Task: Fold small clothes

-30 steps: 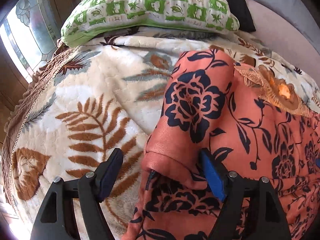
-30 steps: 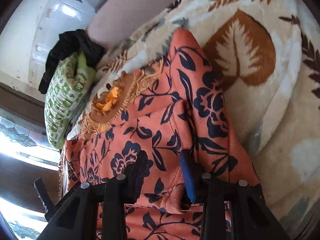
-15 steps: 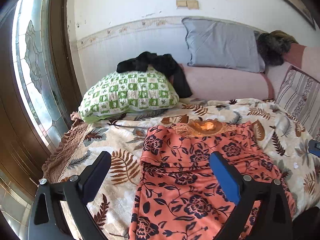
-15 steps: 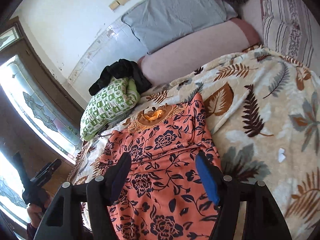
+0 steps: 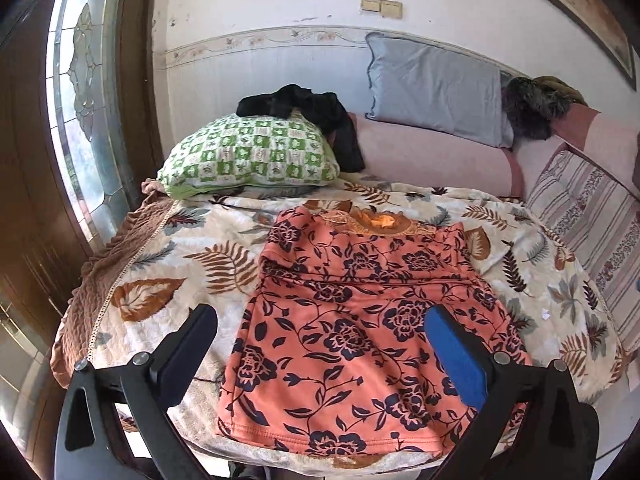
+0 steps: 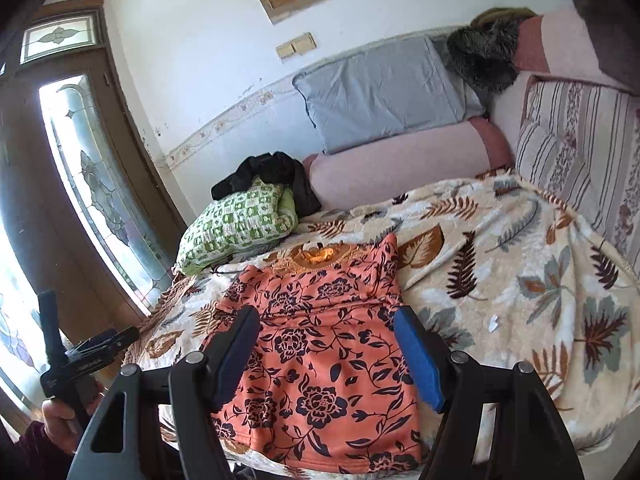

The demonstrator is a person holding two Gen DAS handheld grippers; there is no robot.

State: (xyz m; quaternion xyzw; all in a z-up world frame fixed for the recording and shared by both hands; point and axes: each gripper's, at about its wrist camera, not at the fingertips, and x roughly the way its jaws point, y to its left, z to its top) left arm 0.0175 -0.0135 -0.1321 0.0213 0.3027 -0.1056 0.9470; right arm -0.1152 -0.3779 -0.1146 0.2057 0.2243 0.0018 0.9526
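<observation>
A bed covered with a cream plush blanket printed with brown and grey leaves (image 5: pixel 168 248) fills the room below a white wall, and a stained-glass door is seen at the left.

On this blanket, near the front edge of the bed, an orange knitted top with a dark navy flower pattern (image 5: pixel 352 336) is laid flat. Its neckline with gold embroidery points to the wall, and its hem lies closest to the cameras. Both sleeves appear to be folded inward already, so that a narrow, nearly rectangular shape is left, with a crosswise fold line below the shoulders.

The left gripper (image 5: pixel 320 348) is held above the hem with its jaws wide apart and nothing between them. The right gripper (image 6: pixel 326 352) is held in the same way, jaws apart and empty, over the lower half of the garment.

The step in hand is judged to be the fold of the hem up toward the neckline. For this to be done well, the two bottom corners should be pinched at the same time, through both layers, and lifted together at equal height. The hem should be laid straight along the shoulder line, so that the folded sleeves are not pulled open.

Further out, a green and white checked pillow (image 5: pixel 248 156) with a black cloth (image 5: pixel 308 108) on it lies at the head, beside a grey cushion (image 5: pixel 432 88).
</observation>
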